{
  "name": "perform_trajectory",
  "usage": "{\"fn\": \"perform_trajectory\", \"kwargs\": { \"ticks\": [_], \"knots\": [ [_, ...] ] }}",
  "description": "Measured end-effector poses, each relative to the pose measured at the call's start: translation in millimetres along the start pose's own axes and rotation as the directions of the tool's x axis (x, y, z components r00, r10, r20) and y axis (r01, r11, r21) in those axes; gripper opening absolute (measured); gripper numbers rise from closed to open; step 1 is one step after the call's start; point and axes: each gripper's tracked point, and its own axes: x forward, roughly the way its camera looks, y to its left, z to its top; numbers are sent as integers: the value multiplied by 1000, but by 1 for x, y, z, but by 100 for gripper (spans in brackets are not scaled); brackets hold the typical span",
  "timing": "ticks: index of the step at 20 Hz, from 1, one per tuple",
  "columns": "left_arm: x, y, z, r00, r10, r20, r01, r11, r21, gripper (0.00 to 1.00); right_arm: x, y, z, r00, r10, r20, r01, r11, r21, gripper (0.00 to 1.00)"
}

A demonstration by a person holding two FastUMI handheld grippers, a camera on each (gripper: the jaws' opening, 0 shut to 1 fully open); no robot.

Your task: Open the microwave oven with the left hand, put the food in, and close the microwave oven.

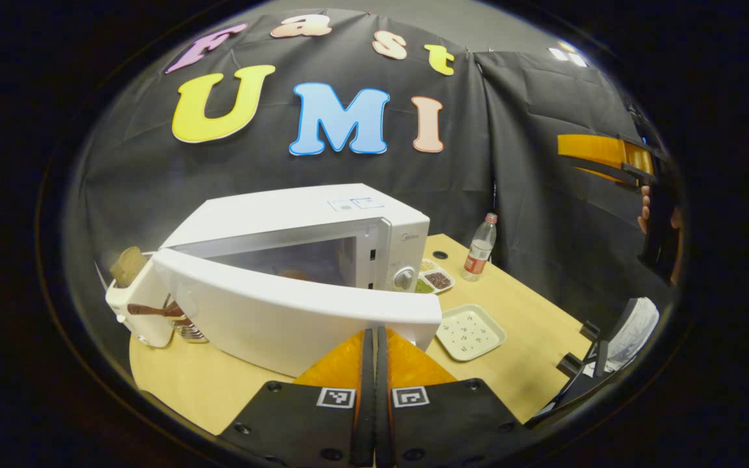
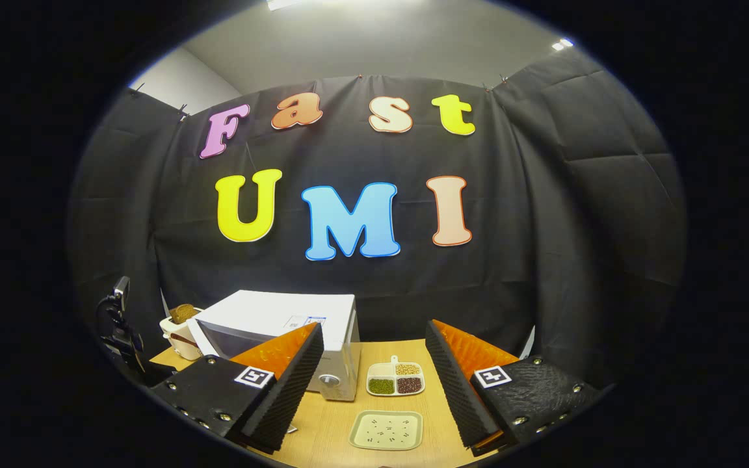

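Black cloth hangs all round the booth, and below it a pale wooden table [image 1: 530,338] carries the whole set.

Left gripper view, from the left edge: a white toaster [image 1: 137,305] with a slice of bread standing up in its slot, then the white microwave [image 1: 296,221], its door [image 1: 296,312] swung partway open across the front. Something brownish sits inside the cavity, too dim to name. The left gripper [image 1: 370,344] is pressed together, fingers flat against each other with nothing between them, and their tips sit right at the door's lower free edge — touching or just short, I cannot tell which. Right of the tips lies a pale square plate [image 1: 471,333], bare; behind it a divided dish [image 1: 436,278] of grains just beside the microwave's dial, then a clear bottle [image 1: 480,248] standing upright. Far right, high above the table, the other gripper is held in a hand [image 1: 657,224].

Right gripper view: the right gripper [image 2: 371,380] is spread wide and carrying nothing, raised well back from the table. Its left finger overlaps the microwave's front; between the two fingers sit the divided dish and, nearer, the square plate.
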Motion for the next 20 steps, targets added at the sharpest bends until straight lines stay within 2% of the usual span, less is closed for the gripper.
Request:
{"fn": "perform_trajectory", "kwargs": {
  "ticks": [8, 20],
  "knots": [
    [41, 6, 19, 999, 44, 9, -43, 999, -31, 7, 9, -21, -6, 999, -30, -20, 30, 999, 15, 96],
    [90, 21, 42, 997, 78, 22, -74, 986, -150, 7, 17, -40, -17, 997, -49, -51, 49, 999, 15, 96]
  ]
}}
